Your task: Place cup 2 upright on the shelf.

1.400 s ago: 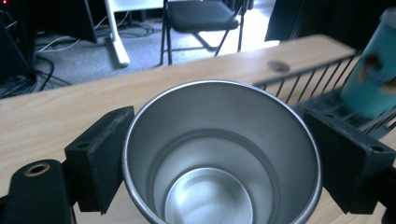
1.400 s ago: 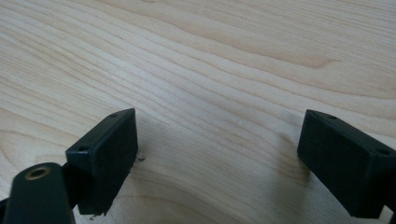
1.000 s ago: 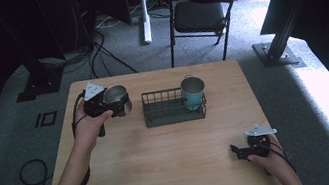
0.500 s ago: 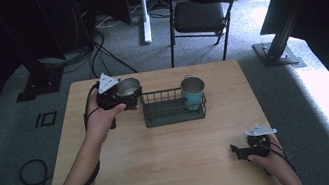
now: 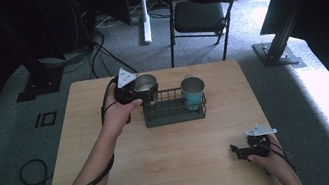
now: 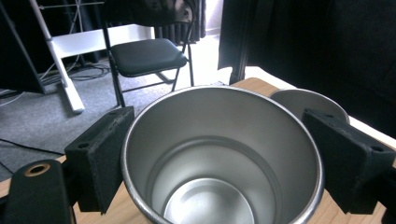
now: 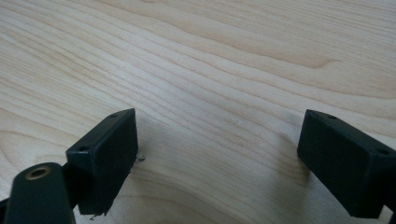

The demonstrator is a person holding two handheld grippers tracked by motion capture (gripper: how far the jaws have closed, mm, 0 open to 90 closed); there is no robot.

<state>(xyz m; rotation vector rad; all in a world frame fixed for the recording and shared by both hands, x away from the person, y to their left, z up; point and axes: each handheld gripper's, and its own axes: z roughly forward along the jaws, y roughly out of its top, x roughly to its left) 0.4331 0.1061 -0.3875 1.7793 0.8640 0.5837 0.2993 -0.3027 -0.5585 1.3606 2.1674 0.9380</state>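
Table (image 5: 176,171): pale wood, seen from above, with a black wire rack (image 5: 174,113) set near the far edge, just right of centre-left.

Rack: long axis runs across the table, left to right. A teal cup (image 5: 193,91) is stood upright at its right end, mouth up.

Steel cup (image 5: 144,84): held above the table at the rack's left end, by the far-left corner; whether it touches the rack cannot be told from the high view. Mouth is turned upward, long axis close to vertical, tilted slightly. In the left gripper view the cup (image 6: 223,158) is looked into from above the rim: bare metal inside, round bottom visible. The teal cup's rim (image 6: 308,100) is seen just beyond it, to the right.

Left gripper (image 5: 139,92): jaws are closed on the steel cup. One pad (image 6: 100,156) is pressed on the outer wall at the left, the other on the outer wall at the right, just under the rim, so the cup sits squarely between them, gripped across its width.

Right gripper (image 5: 243,151): rested low near the table's near-right corner, well apart from rack and cups. Jaws are spread wide, nothing between the pads (image 7: 105,156); bare wood grain is seen beneath them.
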